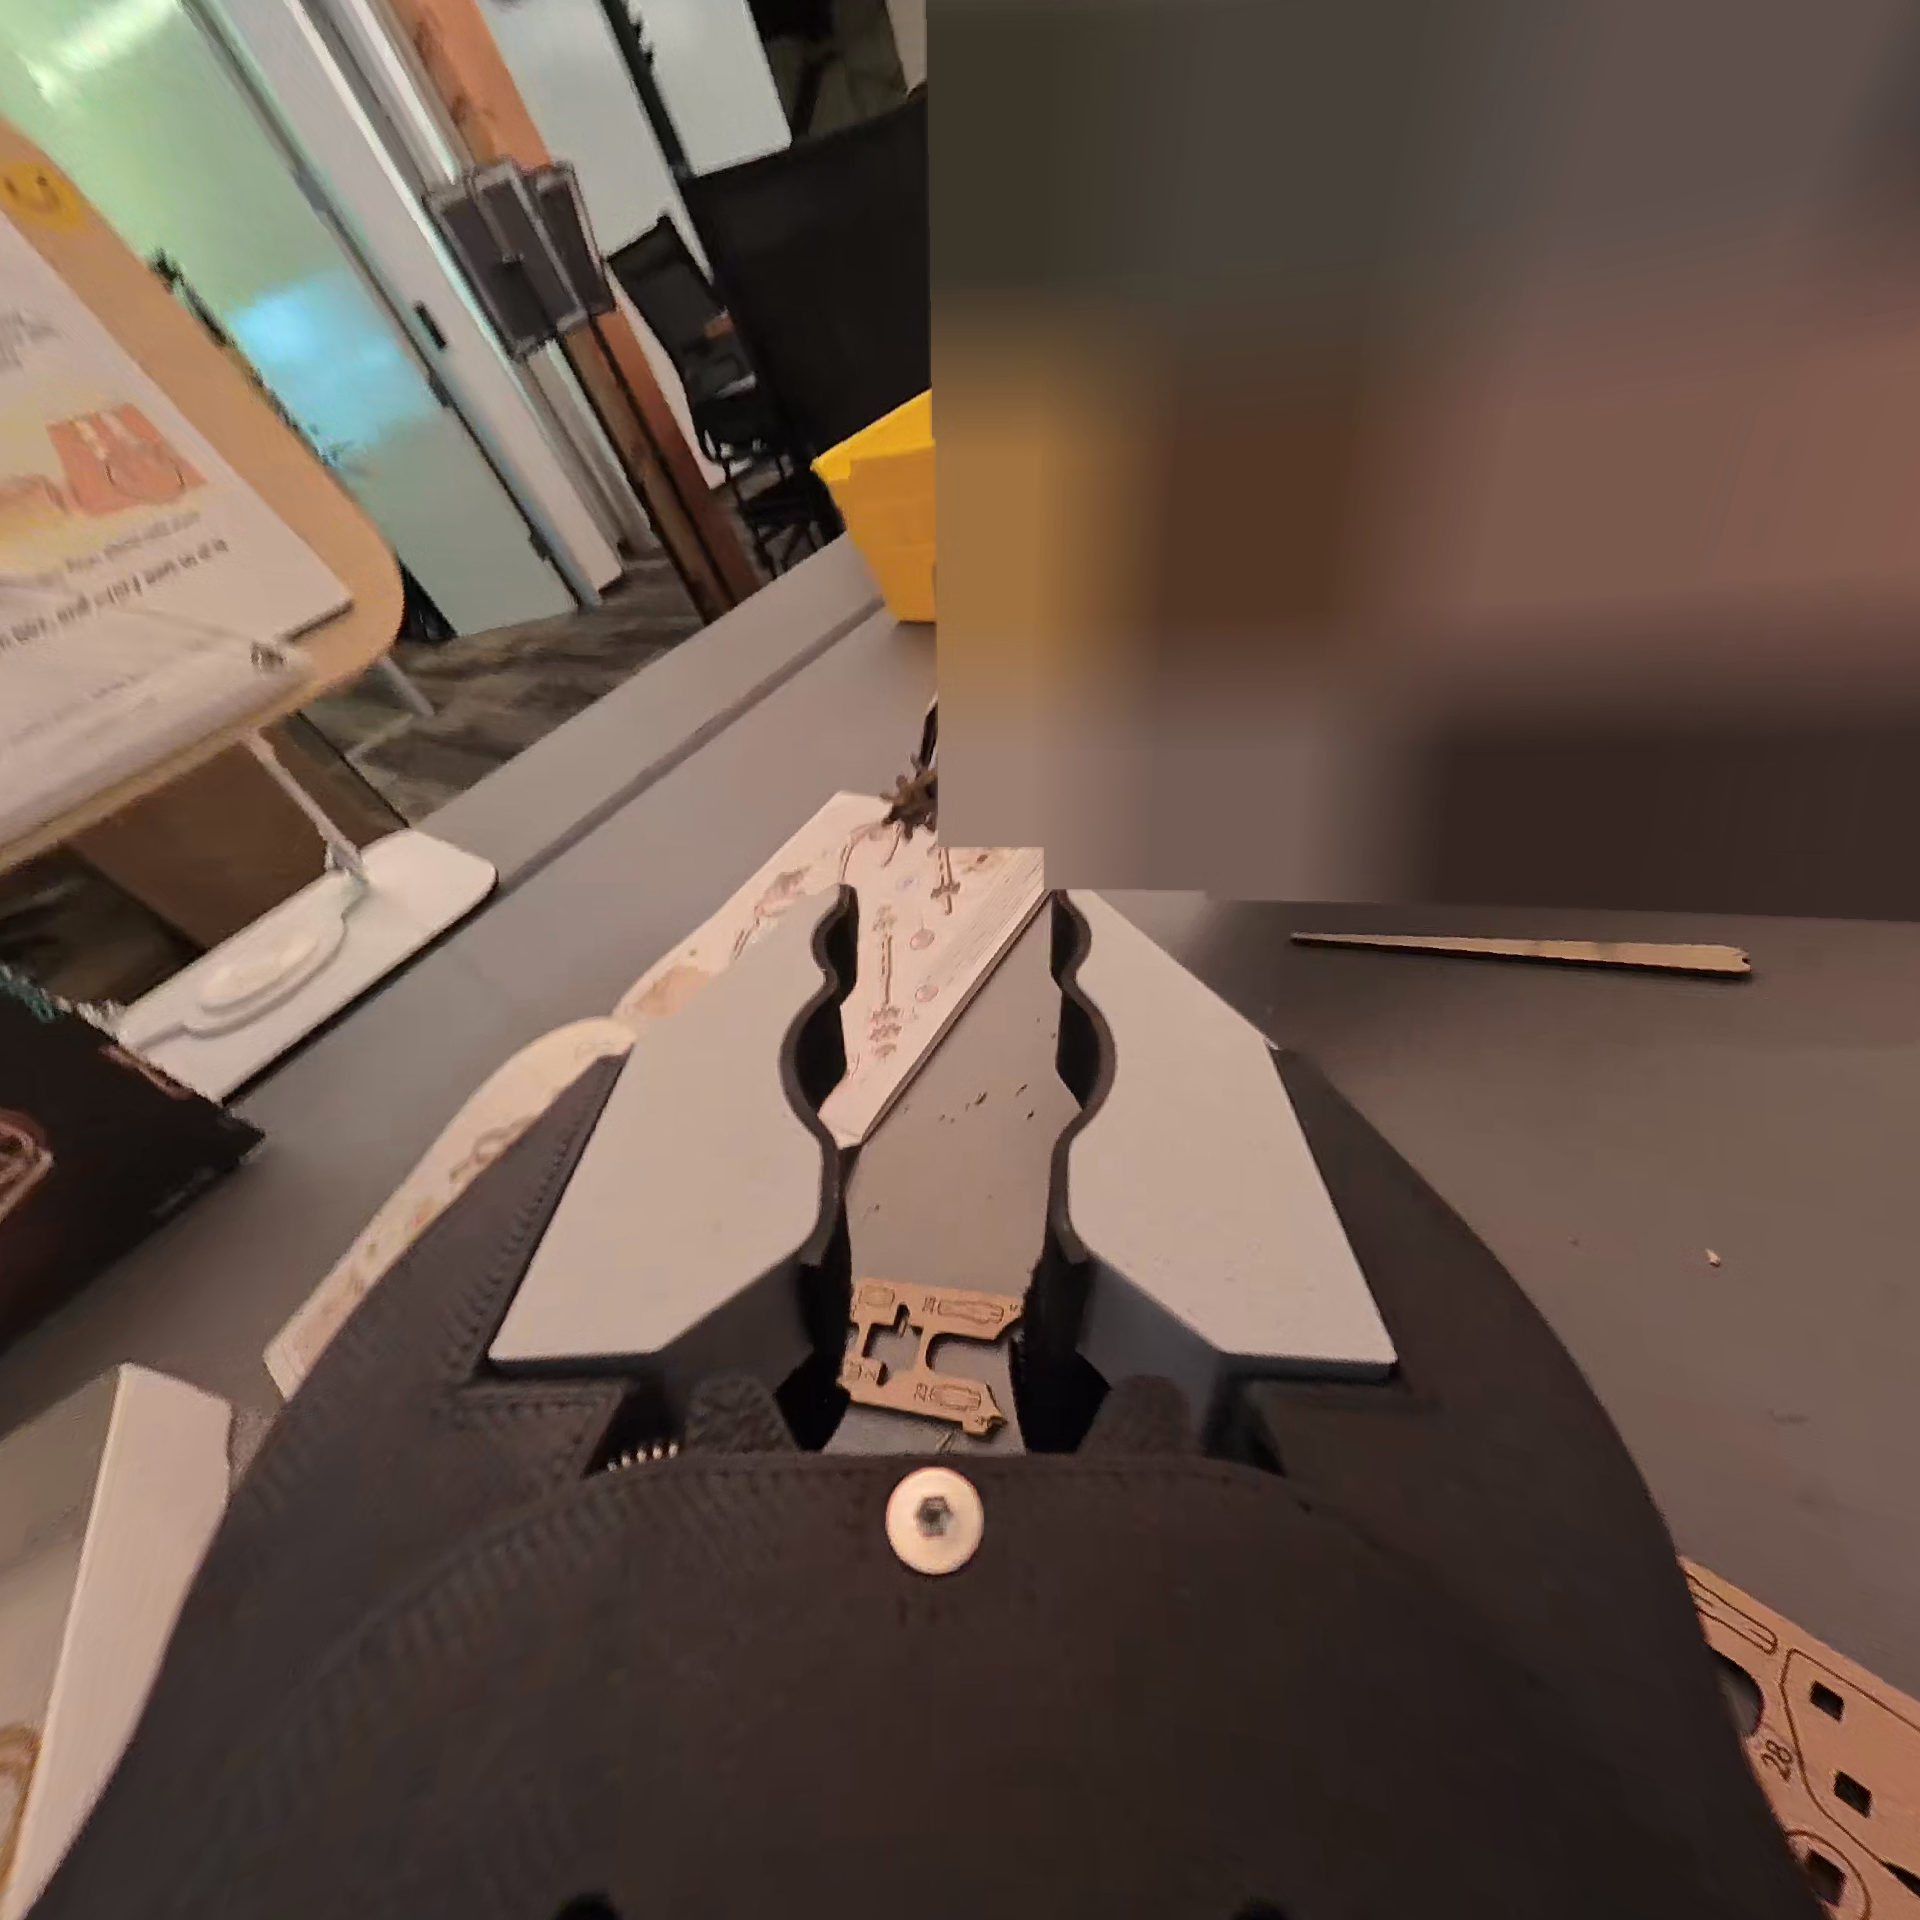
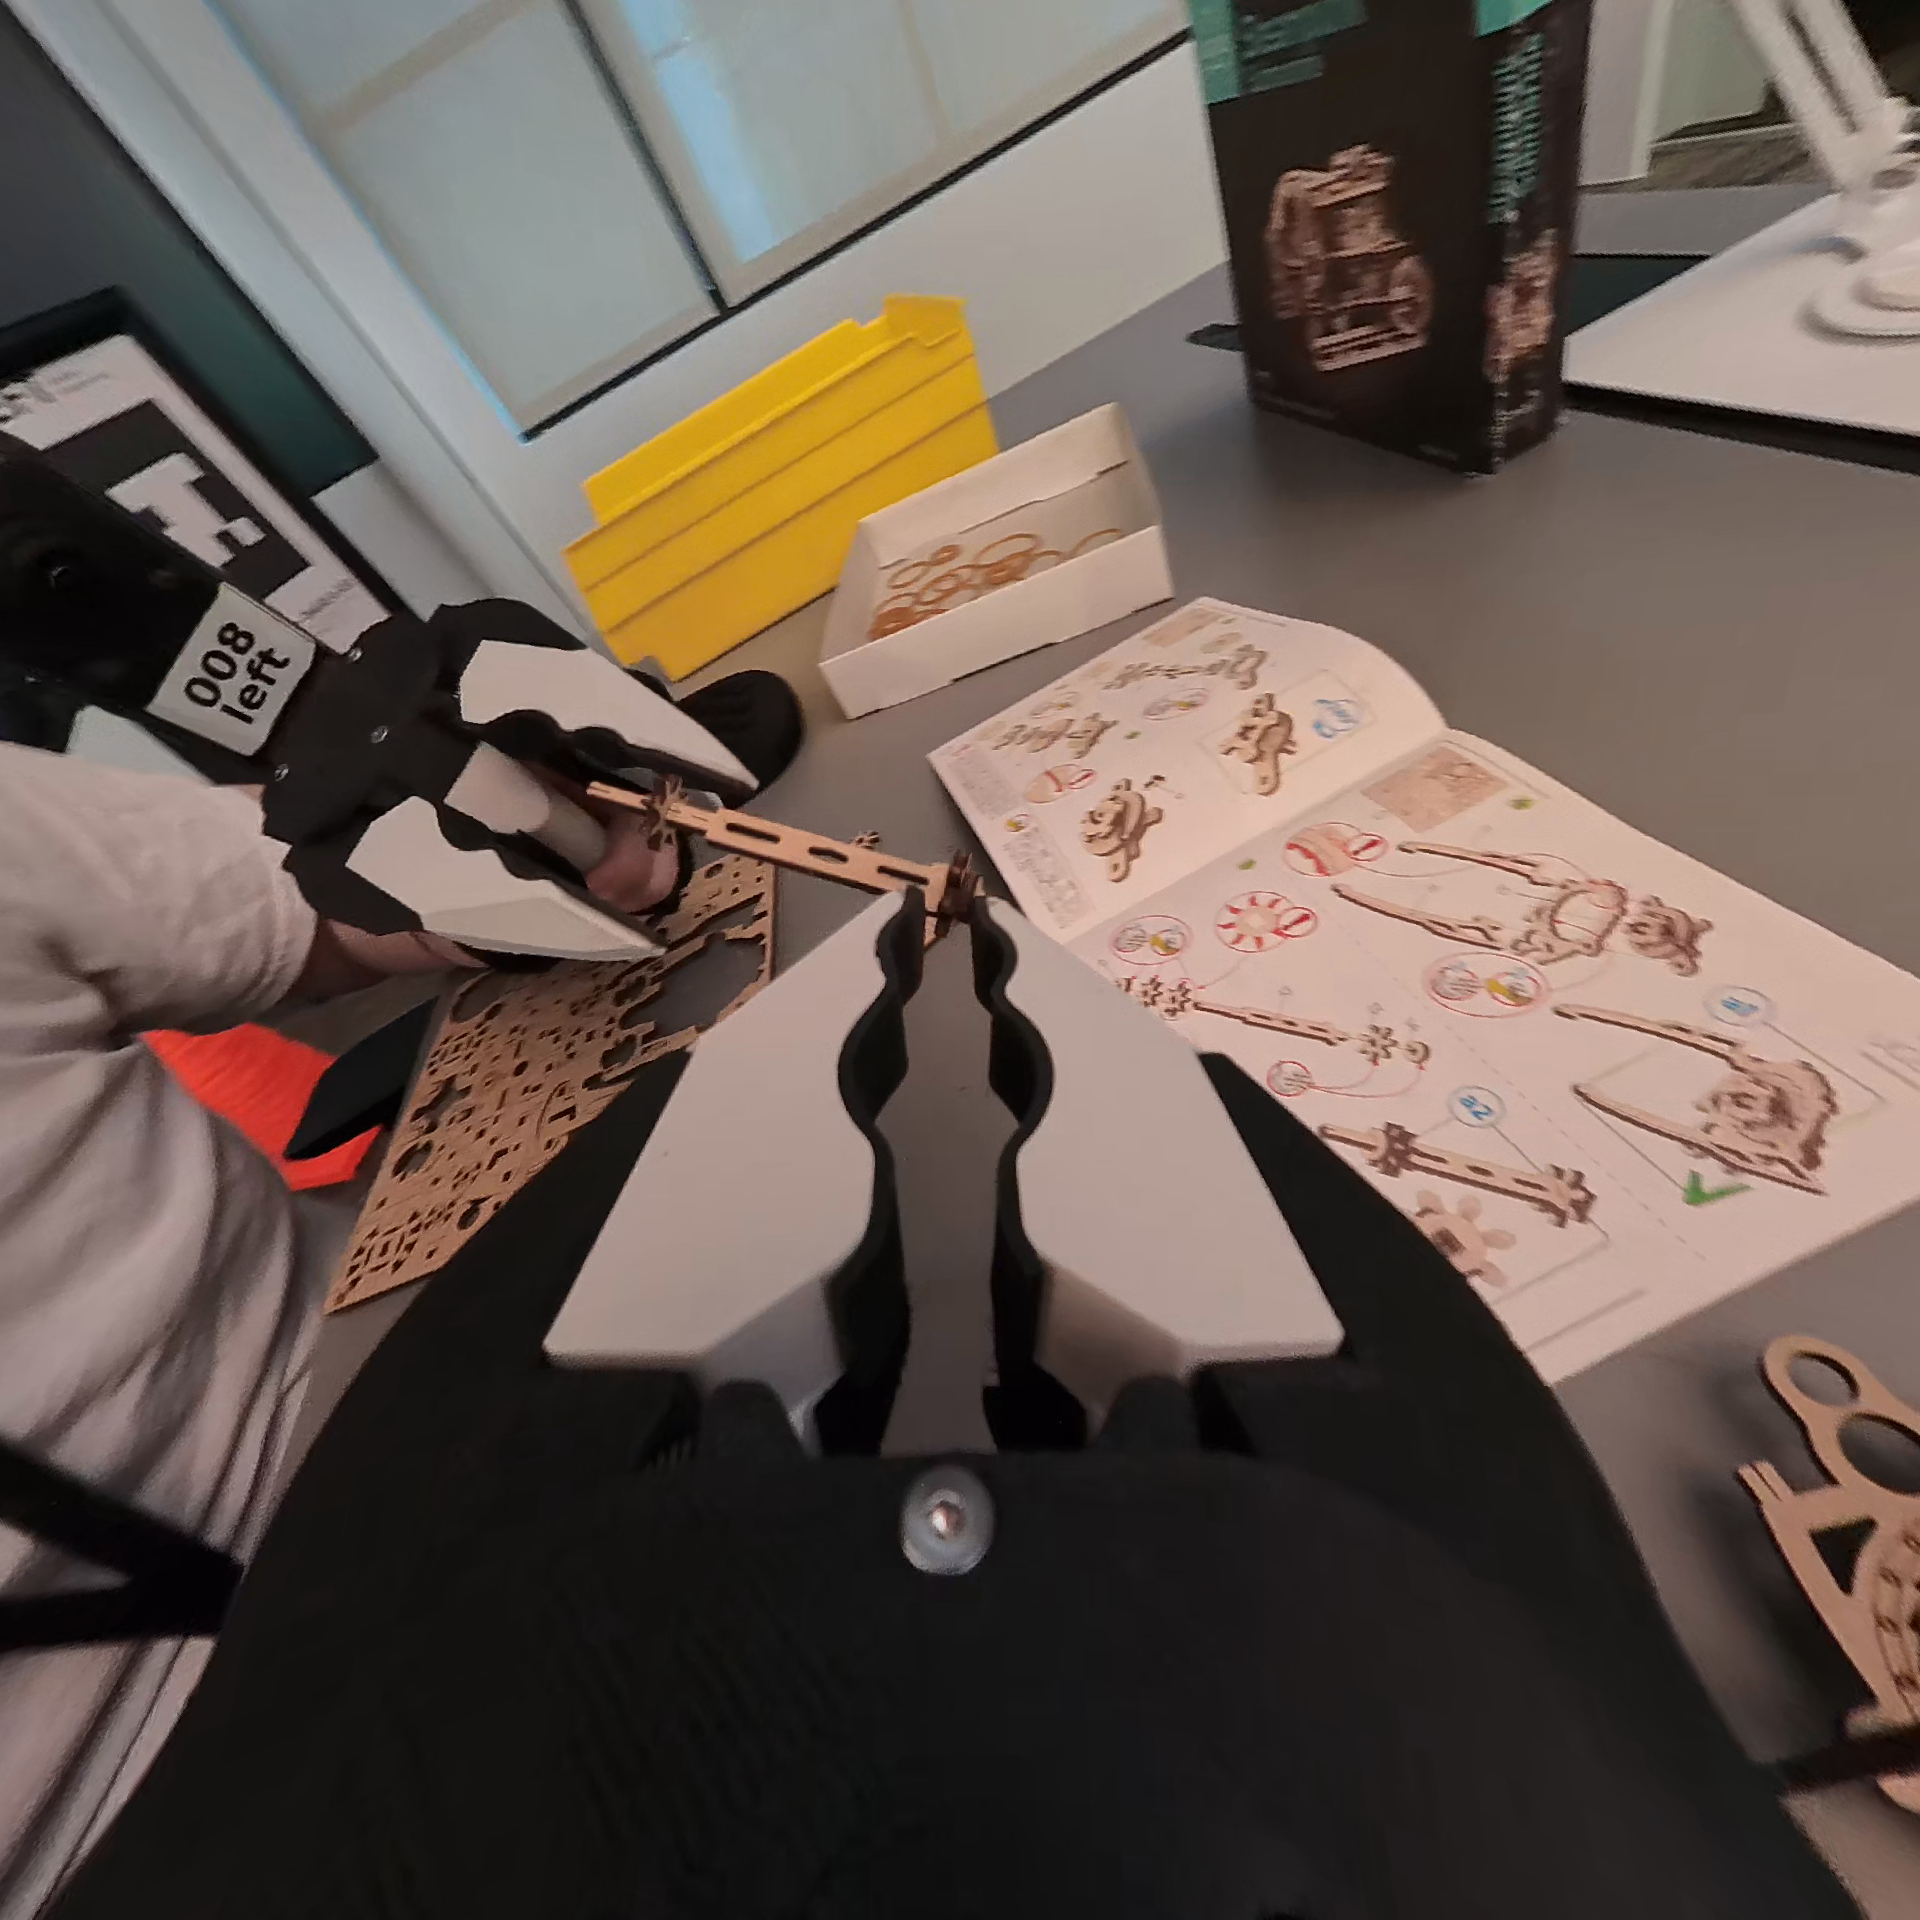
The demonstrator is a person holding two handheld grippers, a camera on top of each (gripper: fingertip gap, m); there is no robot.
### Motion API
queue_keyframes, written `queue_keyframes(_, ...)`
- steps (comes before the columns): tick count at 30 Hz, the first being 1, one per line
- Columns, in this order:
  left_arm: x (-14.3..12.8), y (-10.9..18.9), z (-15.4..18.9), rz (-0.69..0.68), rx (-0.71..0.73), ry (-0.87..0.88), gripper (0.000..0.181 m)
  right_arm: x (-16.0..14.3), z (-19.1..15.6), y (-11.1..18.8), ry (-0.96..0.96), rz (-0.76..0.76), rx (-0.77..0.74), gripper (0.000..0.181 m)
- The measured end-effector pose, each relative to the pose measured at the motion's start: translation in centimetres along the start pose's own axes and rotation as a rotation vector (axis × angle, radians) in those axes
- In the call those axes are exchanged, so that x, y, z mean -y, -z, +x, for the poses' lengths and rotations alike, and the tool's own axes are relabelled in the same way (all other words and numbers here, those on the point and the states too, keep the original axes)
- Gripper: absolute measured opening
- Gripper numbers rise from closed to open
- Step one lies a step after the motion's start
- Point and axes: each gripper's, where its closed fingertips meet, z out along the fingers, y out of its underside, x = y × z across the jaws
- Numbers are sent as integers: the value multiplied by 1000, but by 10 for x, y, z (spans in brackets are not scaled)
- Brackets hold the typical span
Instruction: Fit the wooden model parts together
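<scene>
My right gripper (image 2: 943, 920) is shut on the gear end of a slotted wooden bar (image 2: 800, 844) and holds it above the table. The bar runs left toward my left gripper (image 2: 698, 864), whose jaws stand apart with nothing gripped between them. In the left wrist view my left gripper (image 1: 951, 914) is open, and the bar's other gear (image 1: 914, 800) shows just beyond its tips. A small flat wooden part (image 1: 925, 1361) shows low between the finger bases. A punched wooden sheet (image 2: 540, 1070) lies under the left gripper.
An open instruction booklet (image 2: 1455, 987) lies on the grey table (image 2: 1558, 540). Behind it are a white box of rubber bands (image 2: 997, 582), a yellow bin (image 2: 769, 520) and a black kit box (image 2: 1392, 239). A wooden strip (image 1: 1517, 951) and a cut wooden piece (image 2: 1849, 1538) lie nearby.
</scene>
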Motion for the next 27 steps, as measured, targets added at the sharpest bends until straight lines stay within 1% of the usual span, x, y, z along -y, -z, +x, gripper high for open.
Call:
queue_keyframes(4,-6,0,-5,-22,-8,84,38,-2,6,-1,-3,-9,-50,6)
queue_keyframes(10,-14,-2,-6,-60,-21,121,46,-9,6,-6,29,-51,-100,6)
queue_keyframes(20,-22,-6,-6,-94,-38,133,42,-18,9,-12,112,-117,-187,6)
queue_keyframes(27,-23,-7,-11,-100,-23,140,40,-19,8,-14,83,-118,-216,6)
